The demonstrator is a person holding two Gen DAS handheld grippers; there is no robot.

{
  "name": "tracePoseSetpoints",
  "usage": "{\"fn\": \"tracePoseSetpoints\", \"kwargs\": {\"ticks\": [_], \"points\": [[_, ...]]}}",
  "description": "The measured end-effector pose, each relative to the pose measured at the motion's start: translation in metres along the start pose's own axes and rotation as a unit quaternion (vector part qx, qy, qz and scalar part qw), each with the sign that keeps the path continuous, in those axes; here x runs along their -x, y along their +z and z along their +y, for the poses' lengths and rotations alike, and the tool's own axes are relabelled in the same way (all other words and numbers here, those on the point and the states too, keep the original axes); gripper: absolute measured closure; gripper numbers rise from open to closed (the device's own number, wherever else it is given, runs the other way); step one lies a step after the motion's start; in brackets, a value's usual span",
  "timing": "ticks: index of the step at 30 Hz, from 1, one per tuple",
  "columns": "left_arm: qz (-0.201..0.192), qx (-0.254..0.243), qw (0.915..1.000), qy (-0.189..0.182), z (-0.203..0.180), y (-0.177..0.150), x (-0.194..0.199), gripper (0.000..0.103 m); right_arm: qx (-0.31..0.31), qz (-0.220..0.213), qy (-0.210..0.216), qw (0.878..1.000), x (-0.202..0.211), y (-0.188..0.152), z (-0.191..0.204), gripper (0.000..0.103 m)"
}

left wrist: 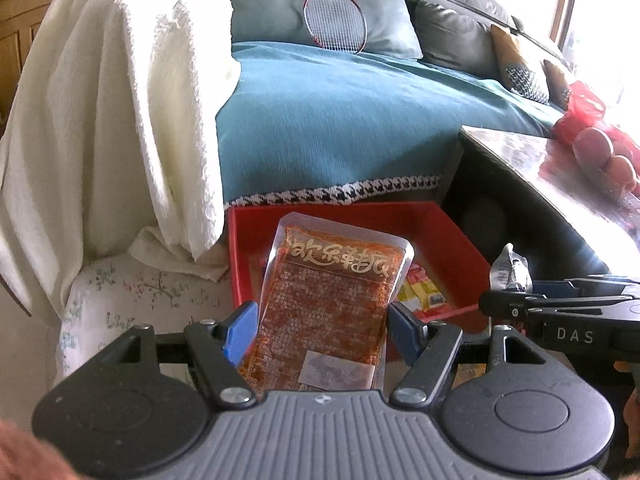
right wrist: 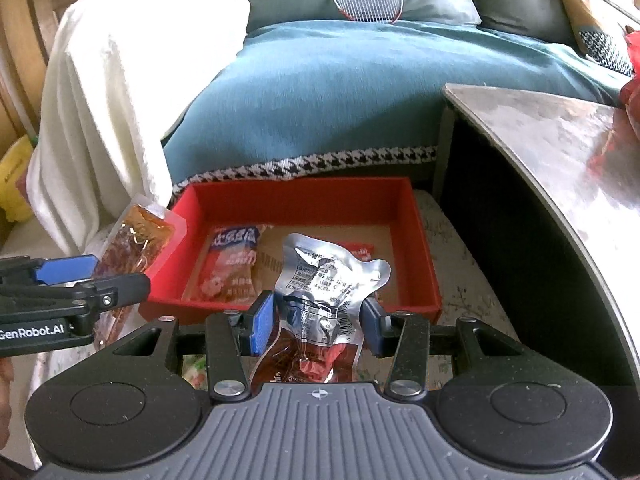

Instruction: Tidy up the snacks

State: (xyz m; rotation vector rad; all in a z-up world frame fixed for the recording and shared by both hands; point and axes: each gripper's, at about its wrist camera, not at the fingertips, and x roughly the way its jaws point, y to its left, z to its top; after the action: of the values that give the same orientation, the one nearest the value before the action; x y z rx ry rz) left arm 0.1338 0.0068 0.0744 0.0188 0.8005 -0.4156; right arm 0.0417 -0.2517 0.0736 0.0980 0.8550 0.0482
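My left gripper is shut on a clear packet of orange-red spicy snack, held upright in front of the red tray. In the right wrist view that same orange packet shows at the left, beside the tray's left wall. My right gripper is shut on a crumpled silver foil packet, its top over the near edge of the red tray. Inside the tray lie a blue-and-red snack packet and part of a red one. Yellow packets show in the tray too.
The tray rests on a floral-covered seat. A teal-covered sofa with a badminton racket lies beyond. A white towel hangs at left. A shiny table with red bags stands at right.
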Motion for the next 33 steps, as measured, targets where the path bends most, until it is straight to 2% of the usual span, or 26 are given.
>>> {"fn": "tracePoseSetpoints", "kwargs": {"ticks": [18,33], "points": [[-0.004,0.008,0.9998,0.019,0.003,0.018,-0.025,0.040,-0.006,-0.004,-0.013,1.000,-0.020,0.022,-0.005,0.050],[0.009,0.015,0.9992,0.036,0.008,0.031,-0.060,0.040,-0.007,-0.004,-0.029,1.000,-0.060,0.055,-0.017,0.050]]}}
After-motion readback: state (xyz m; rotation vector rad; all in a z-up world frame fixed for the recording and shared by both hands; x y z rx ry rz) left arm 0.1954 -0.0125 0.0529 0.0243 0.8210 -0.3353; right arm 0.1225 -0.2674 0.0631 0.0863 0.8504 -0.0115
